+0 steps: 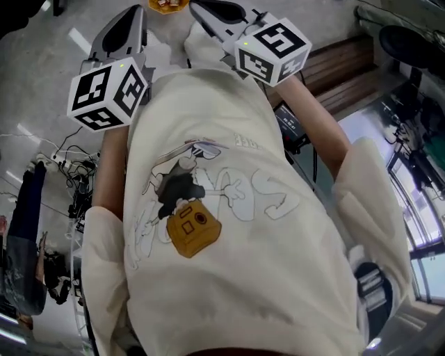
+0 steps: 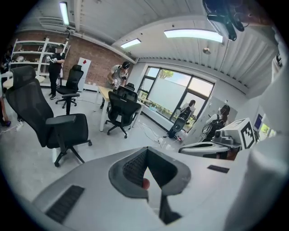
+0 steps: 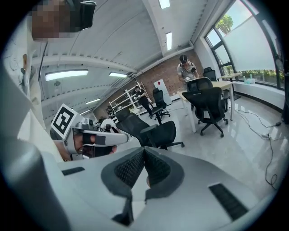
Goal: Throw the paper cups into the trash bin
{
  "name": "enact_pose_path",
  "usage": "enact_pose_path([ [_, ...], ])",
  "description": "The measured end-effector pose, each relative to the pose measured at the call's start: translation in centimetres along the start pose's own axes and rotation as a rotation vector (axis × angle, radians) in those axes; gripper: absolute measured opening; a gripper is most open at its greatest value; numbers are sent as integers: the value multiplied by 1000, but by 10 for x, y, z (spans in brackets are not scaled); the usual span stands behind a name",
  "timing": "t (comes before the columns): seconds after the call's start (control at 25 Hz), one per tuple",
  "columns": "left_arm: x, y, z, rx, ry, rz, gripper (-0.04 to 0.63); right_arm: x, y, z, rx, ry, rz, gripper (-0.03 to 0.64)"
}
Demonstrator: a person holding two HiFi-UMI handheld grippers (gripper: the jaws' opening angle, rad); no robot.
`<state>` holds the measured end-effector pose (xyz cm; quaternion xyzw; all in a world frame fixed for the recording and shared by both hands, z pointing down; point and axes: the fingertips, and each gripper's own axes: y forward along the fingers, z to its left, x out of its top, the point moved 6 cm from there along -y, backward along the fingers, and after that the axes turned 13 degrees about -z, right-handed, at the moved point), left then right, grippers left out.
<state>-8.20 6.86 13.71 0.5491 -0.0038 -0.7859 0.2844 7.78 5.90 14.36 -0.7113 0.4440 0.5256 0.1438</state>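
No paper cup and no trash bin shows in any view. In the head view both grippers are held high in front of a cream sweatshirt [image 1: 229,229]. My left gripper [image 1: 128,21] sits at the upper left with its marker cube [image 1: 108,90] below it. My right gripper [image 1: 208,10] is at the top centre beside its own cube [image 1: 272,50]. In the left gripper view the left gripper [image 2: 146,152] has its jaws closed tip to tip with nothing held. The right gripper [image 3: 144,151] looks the same in its own view. Each gripper sees the other beside it: the right gripper's body [image 2: 212,146] and the left gripper's body [image 3: 97,137].
Black office chairs [image 2: 58,124] [image 3: 207,106] stand on a pale glossy floor, with desks and several people further back near a brick wall and large windows [image 2: 180,92]. Cables [image 1: 69,167] lie on the floor at the left. An orange-brown object [image 1: 167,5] shows at the top edge.
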Motion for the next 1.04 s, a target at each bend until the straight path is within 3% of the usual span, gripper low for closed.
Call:
enact_pose_path([
  [0.2,10,-9,-24,-38,8,-24,6,19,-13,10,24,-50,-24,6],
  [0.6,30,-1,-41,-68,31,-52,6,20,-31,10,34,38,-32,6],
  [1.04,23,-8,-31,-59,27,-58,6,5,-28,10,27,83,-22,6],
])
